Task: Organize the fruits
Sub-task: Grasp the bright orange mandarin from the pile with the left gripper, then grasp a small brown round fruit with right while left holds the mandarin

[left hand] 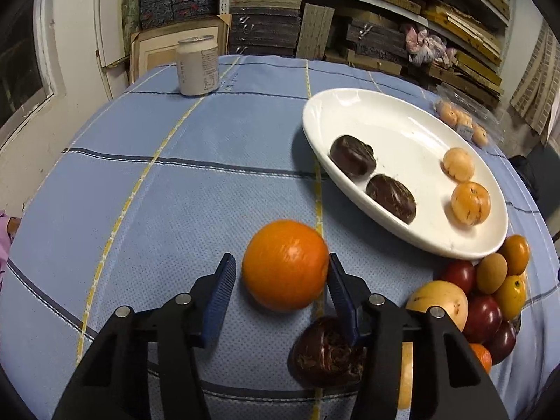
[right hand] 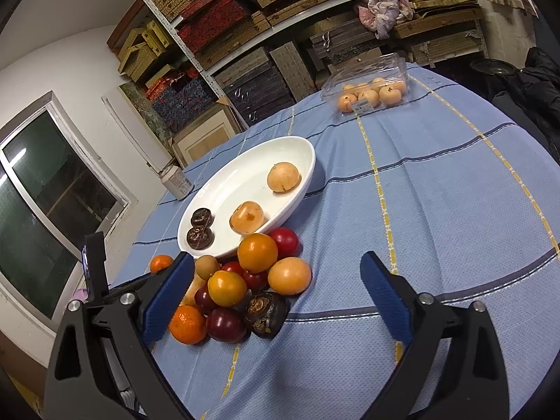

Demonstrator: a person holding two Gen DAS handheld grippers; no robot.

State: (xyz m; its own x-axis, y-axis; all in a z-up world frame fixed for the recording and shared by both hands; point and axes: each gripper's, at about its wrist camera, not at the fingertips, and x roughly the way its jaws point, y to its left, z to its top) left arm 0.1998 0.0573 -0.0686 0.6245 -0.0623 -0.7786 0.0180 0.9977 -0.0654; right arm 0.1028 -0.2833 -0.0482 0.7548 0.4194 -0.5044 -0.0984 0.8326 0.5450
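In the left wrist view my left gripper (left hand: 280, 262) is open, its blue pads either side of an orange (left hand: 285, 265) resting on the blue cloth; the right pad is at its skin, the left pad stands apart. A dark wrinkled fruit (left hand: 325, 351) lies just below it. The white oval plate (left hand: 350, 105) holds two dark fruits (left hand: 353, 156) and two pale orange fruits (left hand: 470, 203). In the right wrist view my right gripper (right hand: 276, 266) is open and empty above a pile of mixed fruits (right hand: 241, 287) in front of the plate (right hand: 297, 147).
A white jar (left hand: 197, 66) stands at the table's far left edge. A clear plastic box of pale orange fruits (right hand: 371, 89) sits at the far side. Shelves of stacked boxes stand behind the table. A window is at left.
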